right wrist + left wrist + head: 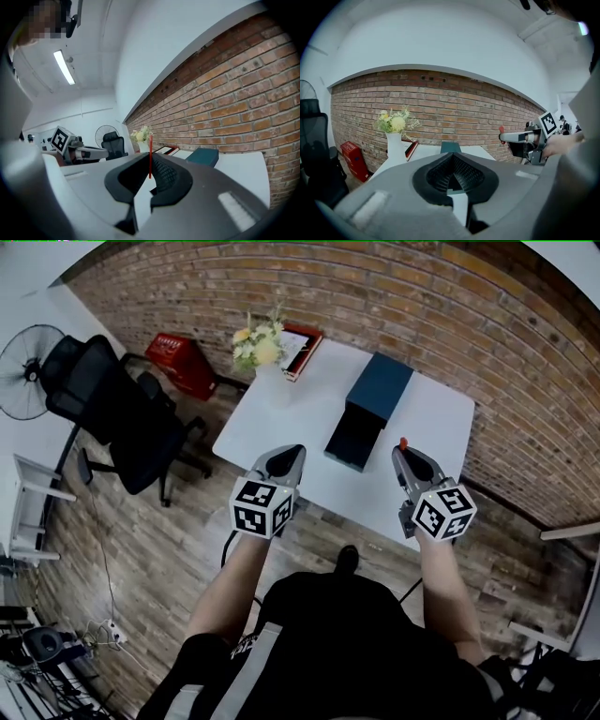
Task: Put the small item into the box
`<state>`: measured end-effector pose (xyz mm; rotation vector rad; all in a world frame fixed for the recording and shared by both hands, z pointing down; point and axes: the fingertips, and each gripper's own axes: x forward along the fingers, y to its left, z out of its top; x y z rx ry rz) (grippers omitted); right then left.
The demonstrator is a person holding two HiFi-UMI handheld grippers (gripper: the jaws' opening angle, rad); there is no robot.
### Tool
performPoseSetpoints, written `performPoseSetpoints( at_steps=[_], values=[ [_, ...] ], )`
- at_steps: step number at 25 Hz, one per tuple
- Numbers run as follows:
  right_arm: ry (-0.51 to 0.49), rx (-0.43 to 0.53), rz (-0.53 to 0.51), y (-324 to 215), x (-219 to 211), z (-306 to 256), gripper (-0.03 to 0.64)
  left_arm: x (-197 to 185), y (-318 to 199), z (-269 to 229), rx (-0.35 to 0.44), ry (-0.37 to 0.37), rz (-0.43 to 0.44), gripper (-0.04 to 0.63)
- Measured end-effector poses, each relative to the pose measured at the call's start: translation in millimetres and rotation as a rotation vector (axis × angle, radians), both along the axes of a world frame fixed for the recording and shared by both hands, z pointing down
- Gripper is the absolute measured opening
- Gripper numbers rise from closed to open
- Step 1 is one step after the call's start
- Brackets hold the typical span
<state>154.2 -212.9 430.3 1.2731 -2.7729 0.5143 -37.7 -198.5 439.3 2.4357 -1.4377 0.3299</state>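
- Small item (pixel 150 157): thin, red, slim as a stick. It stands upright and pokes up past the jaw tips. From the head view it is only a red nub.
- Right tool (pixel 403 452): clenched on the small item, held in the air to the right of the box's near end and clear of the box.
- Box (pixel 370 409): dark teal, long, with a darker near part. It lies mid-table (pixel 436 423).
- Left tool (pixel 289 454): jaws closed together with nothing between them. It hovers left of the box's near end, over the table edge.
- Vase of flowers (pixel 272 381) and red book (pixel 302 348): on the table beyond the box, to its left.
- Black office chair (pixel 112 409): on the floor, well left of the box.
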Motion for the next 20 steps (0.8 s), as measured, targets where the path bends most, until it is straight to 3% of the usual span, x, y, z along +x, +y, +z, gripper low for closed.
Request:
performPoseSetpoints(
  at_steps=[8,16,20],
  values=[
    [-0.02,-0.015,-0.036,-34,-22,2,0.014,-15,-27,2,-0.006,-0.008,-0.022,0.008],
    [0.04,-0.027,-0.01,-65,-44,3,0.014,-37,-77,-4,0.035,0.038,0.0,0.008],
    [0.057,-0.046,0.028,-79,-56,8,0.014,-50,-92,6,0.02,0.076,0.025,0.008]
  ],
)
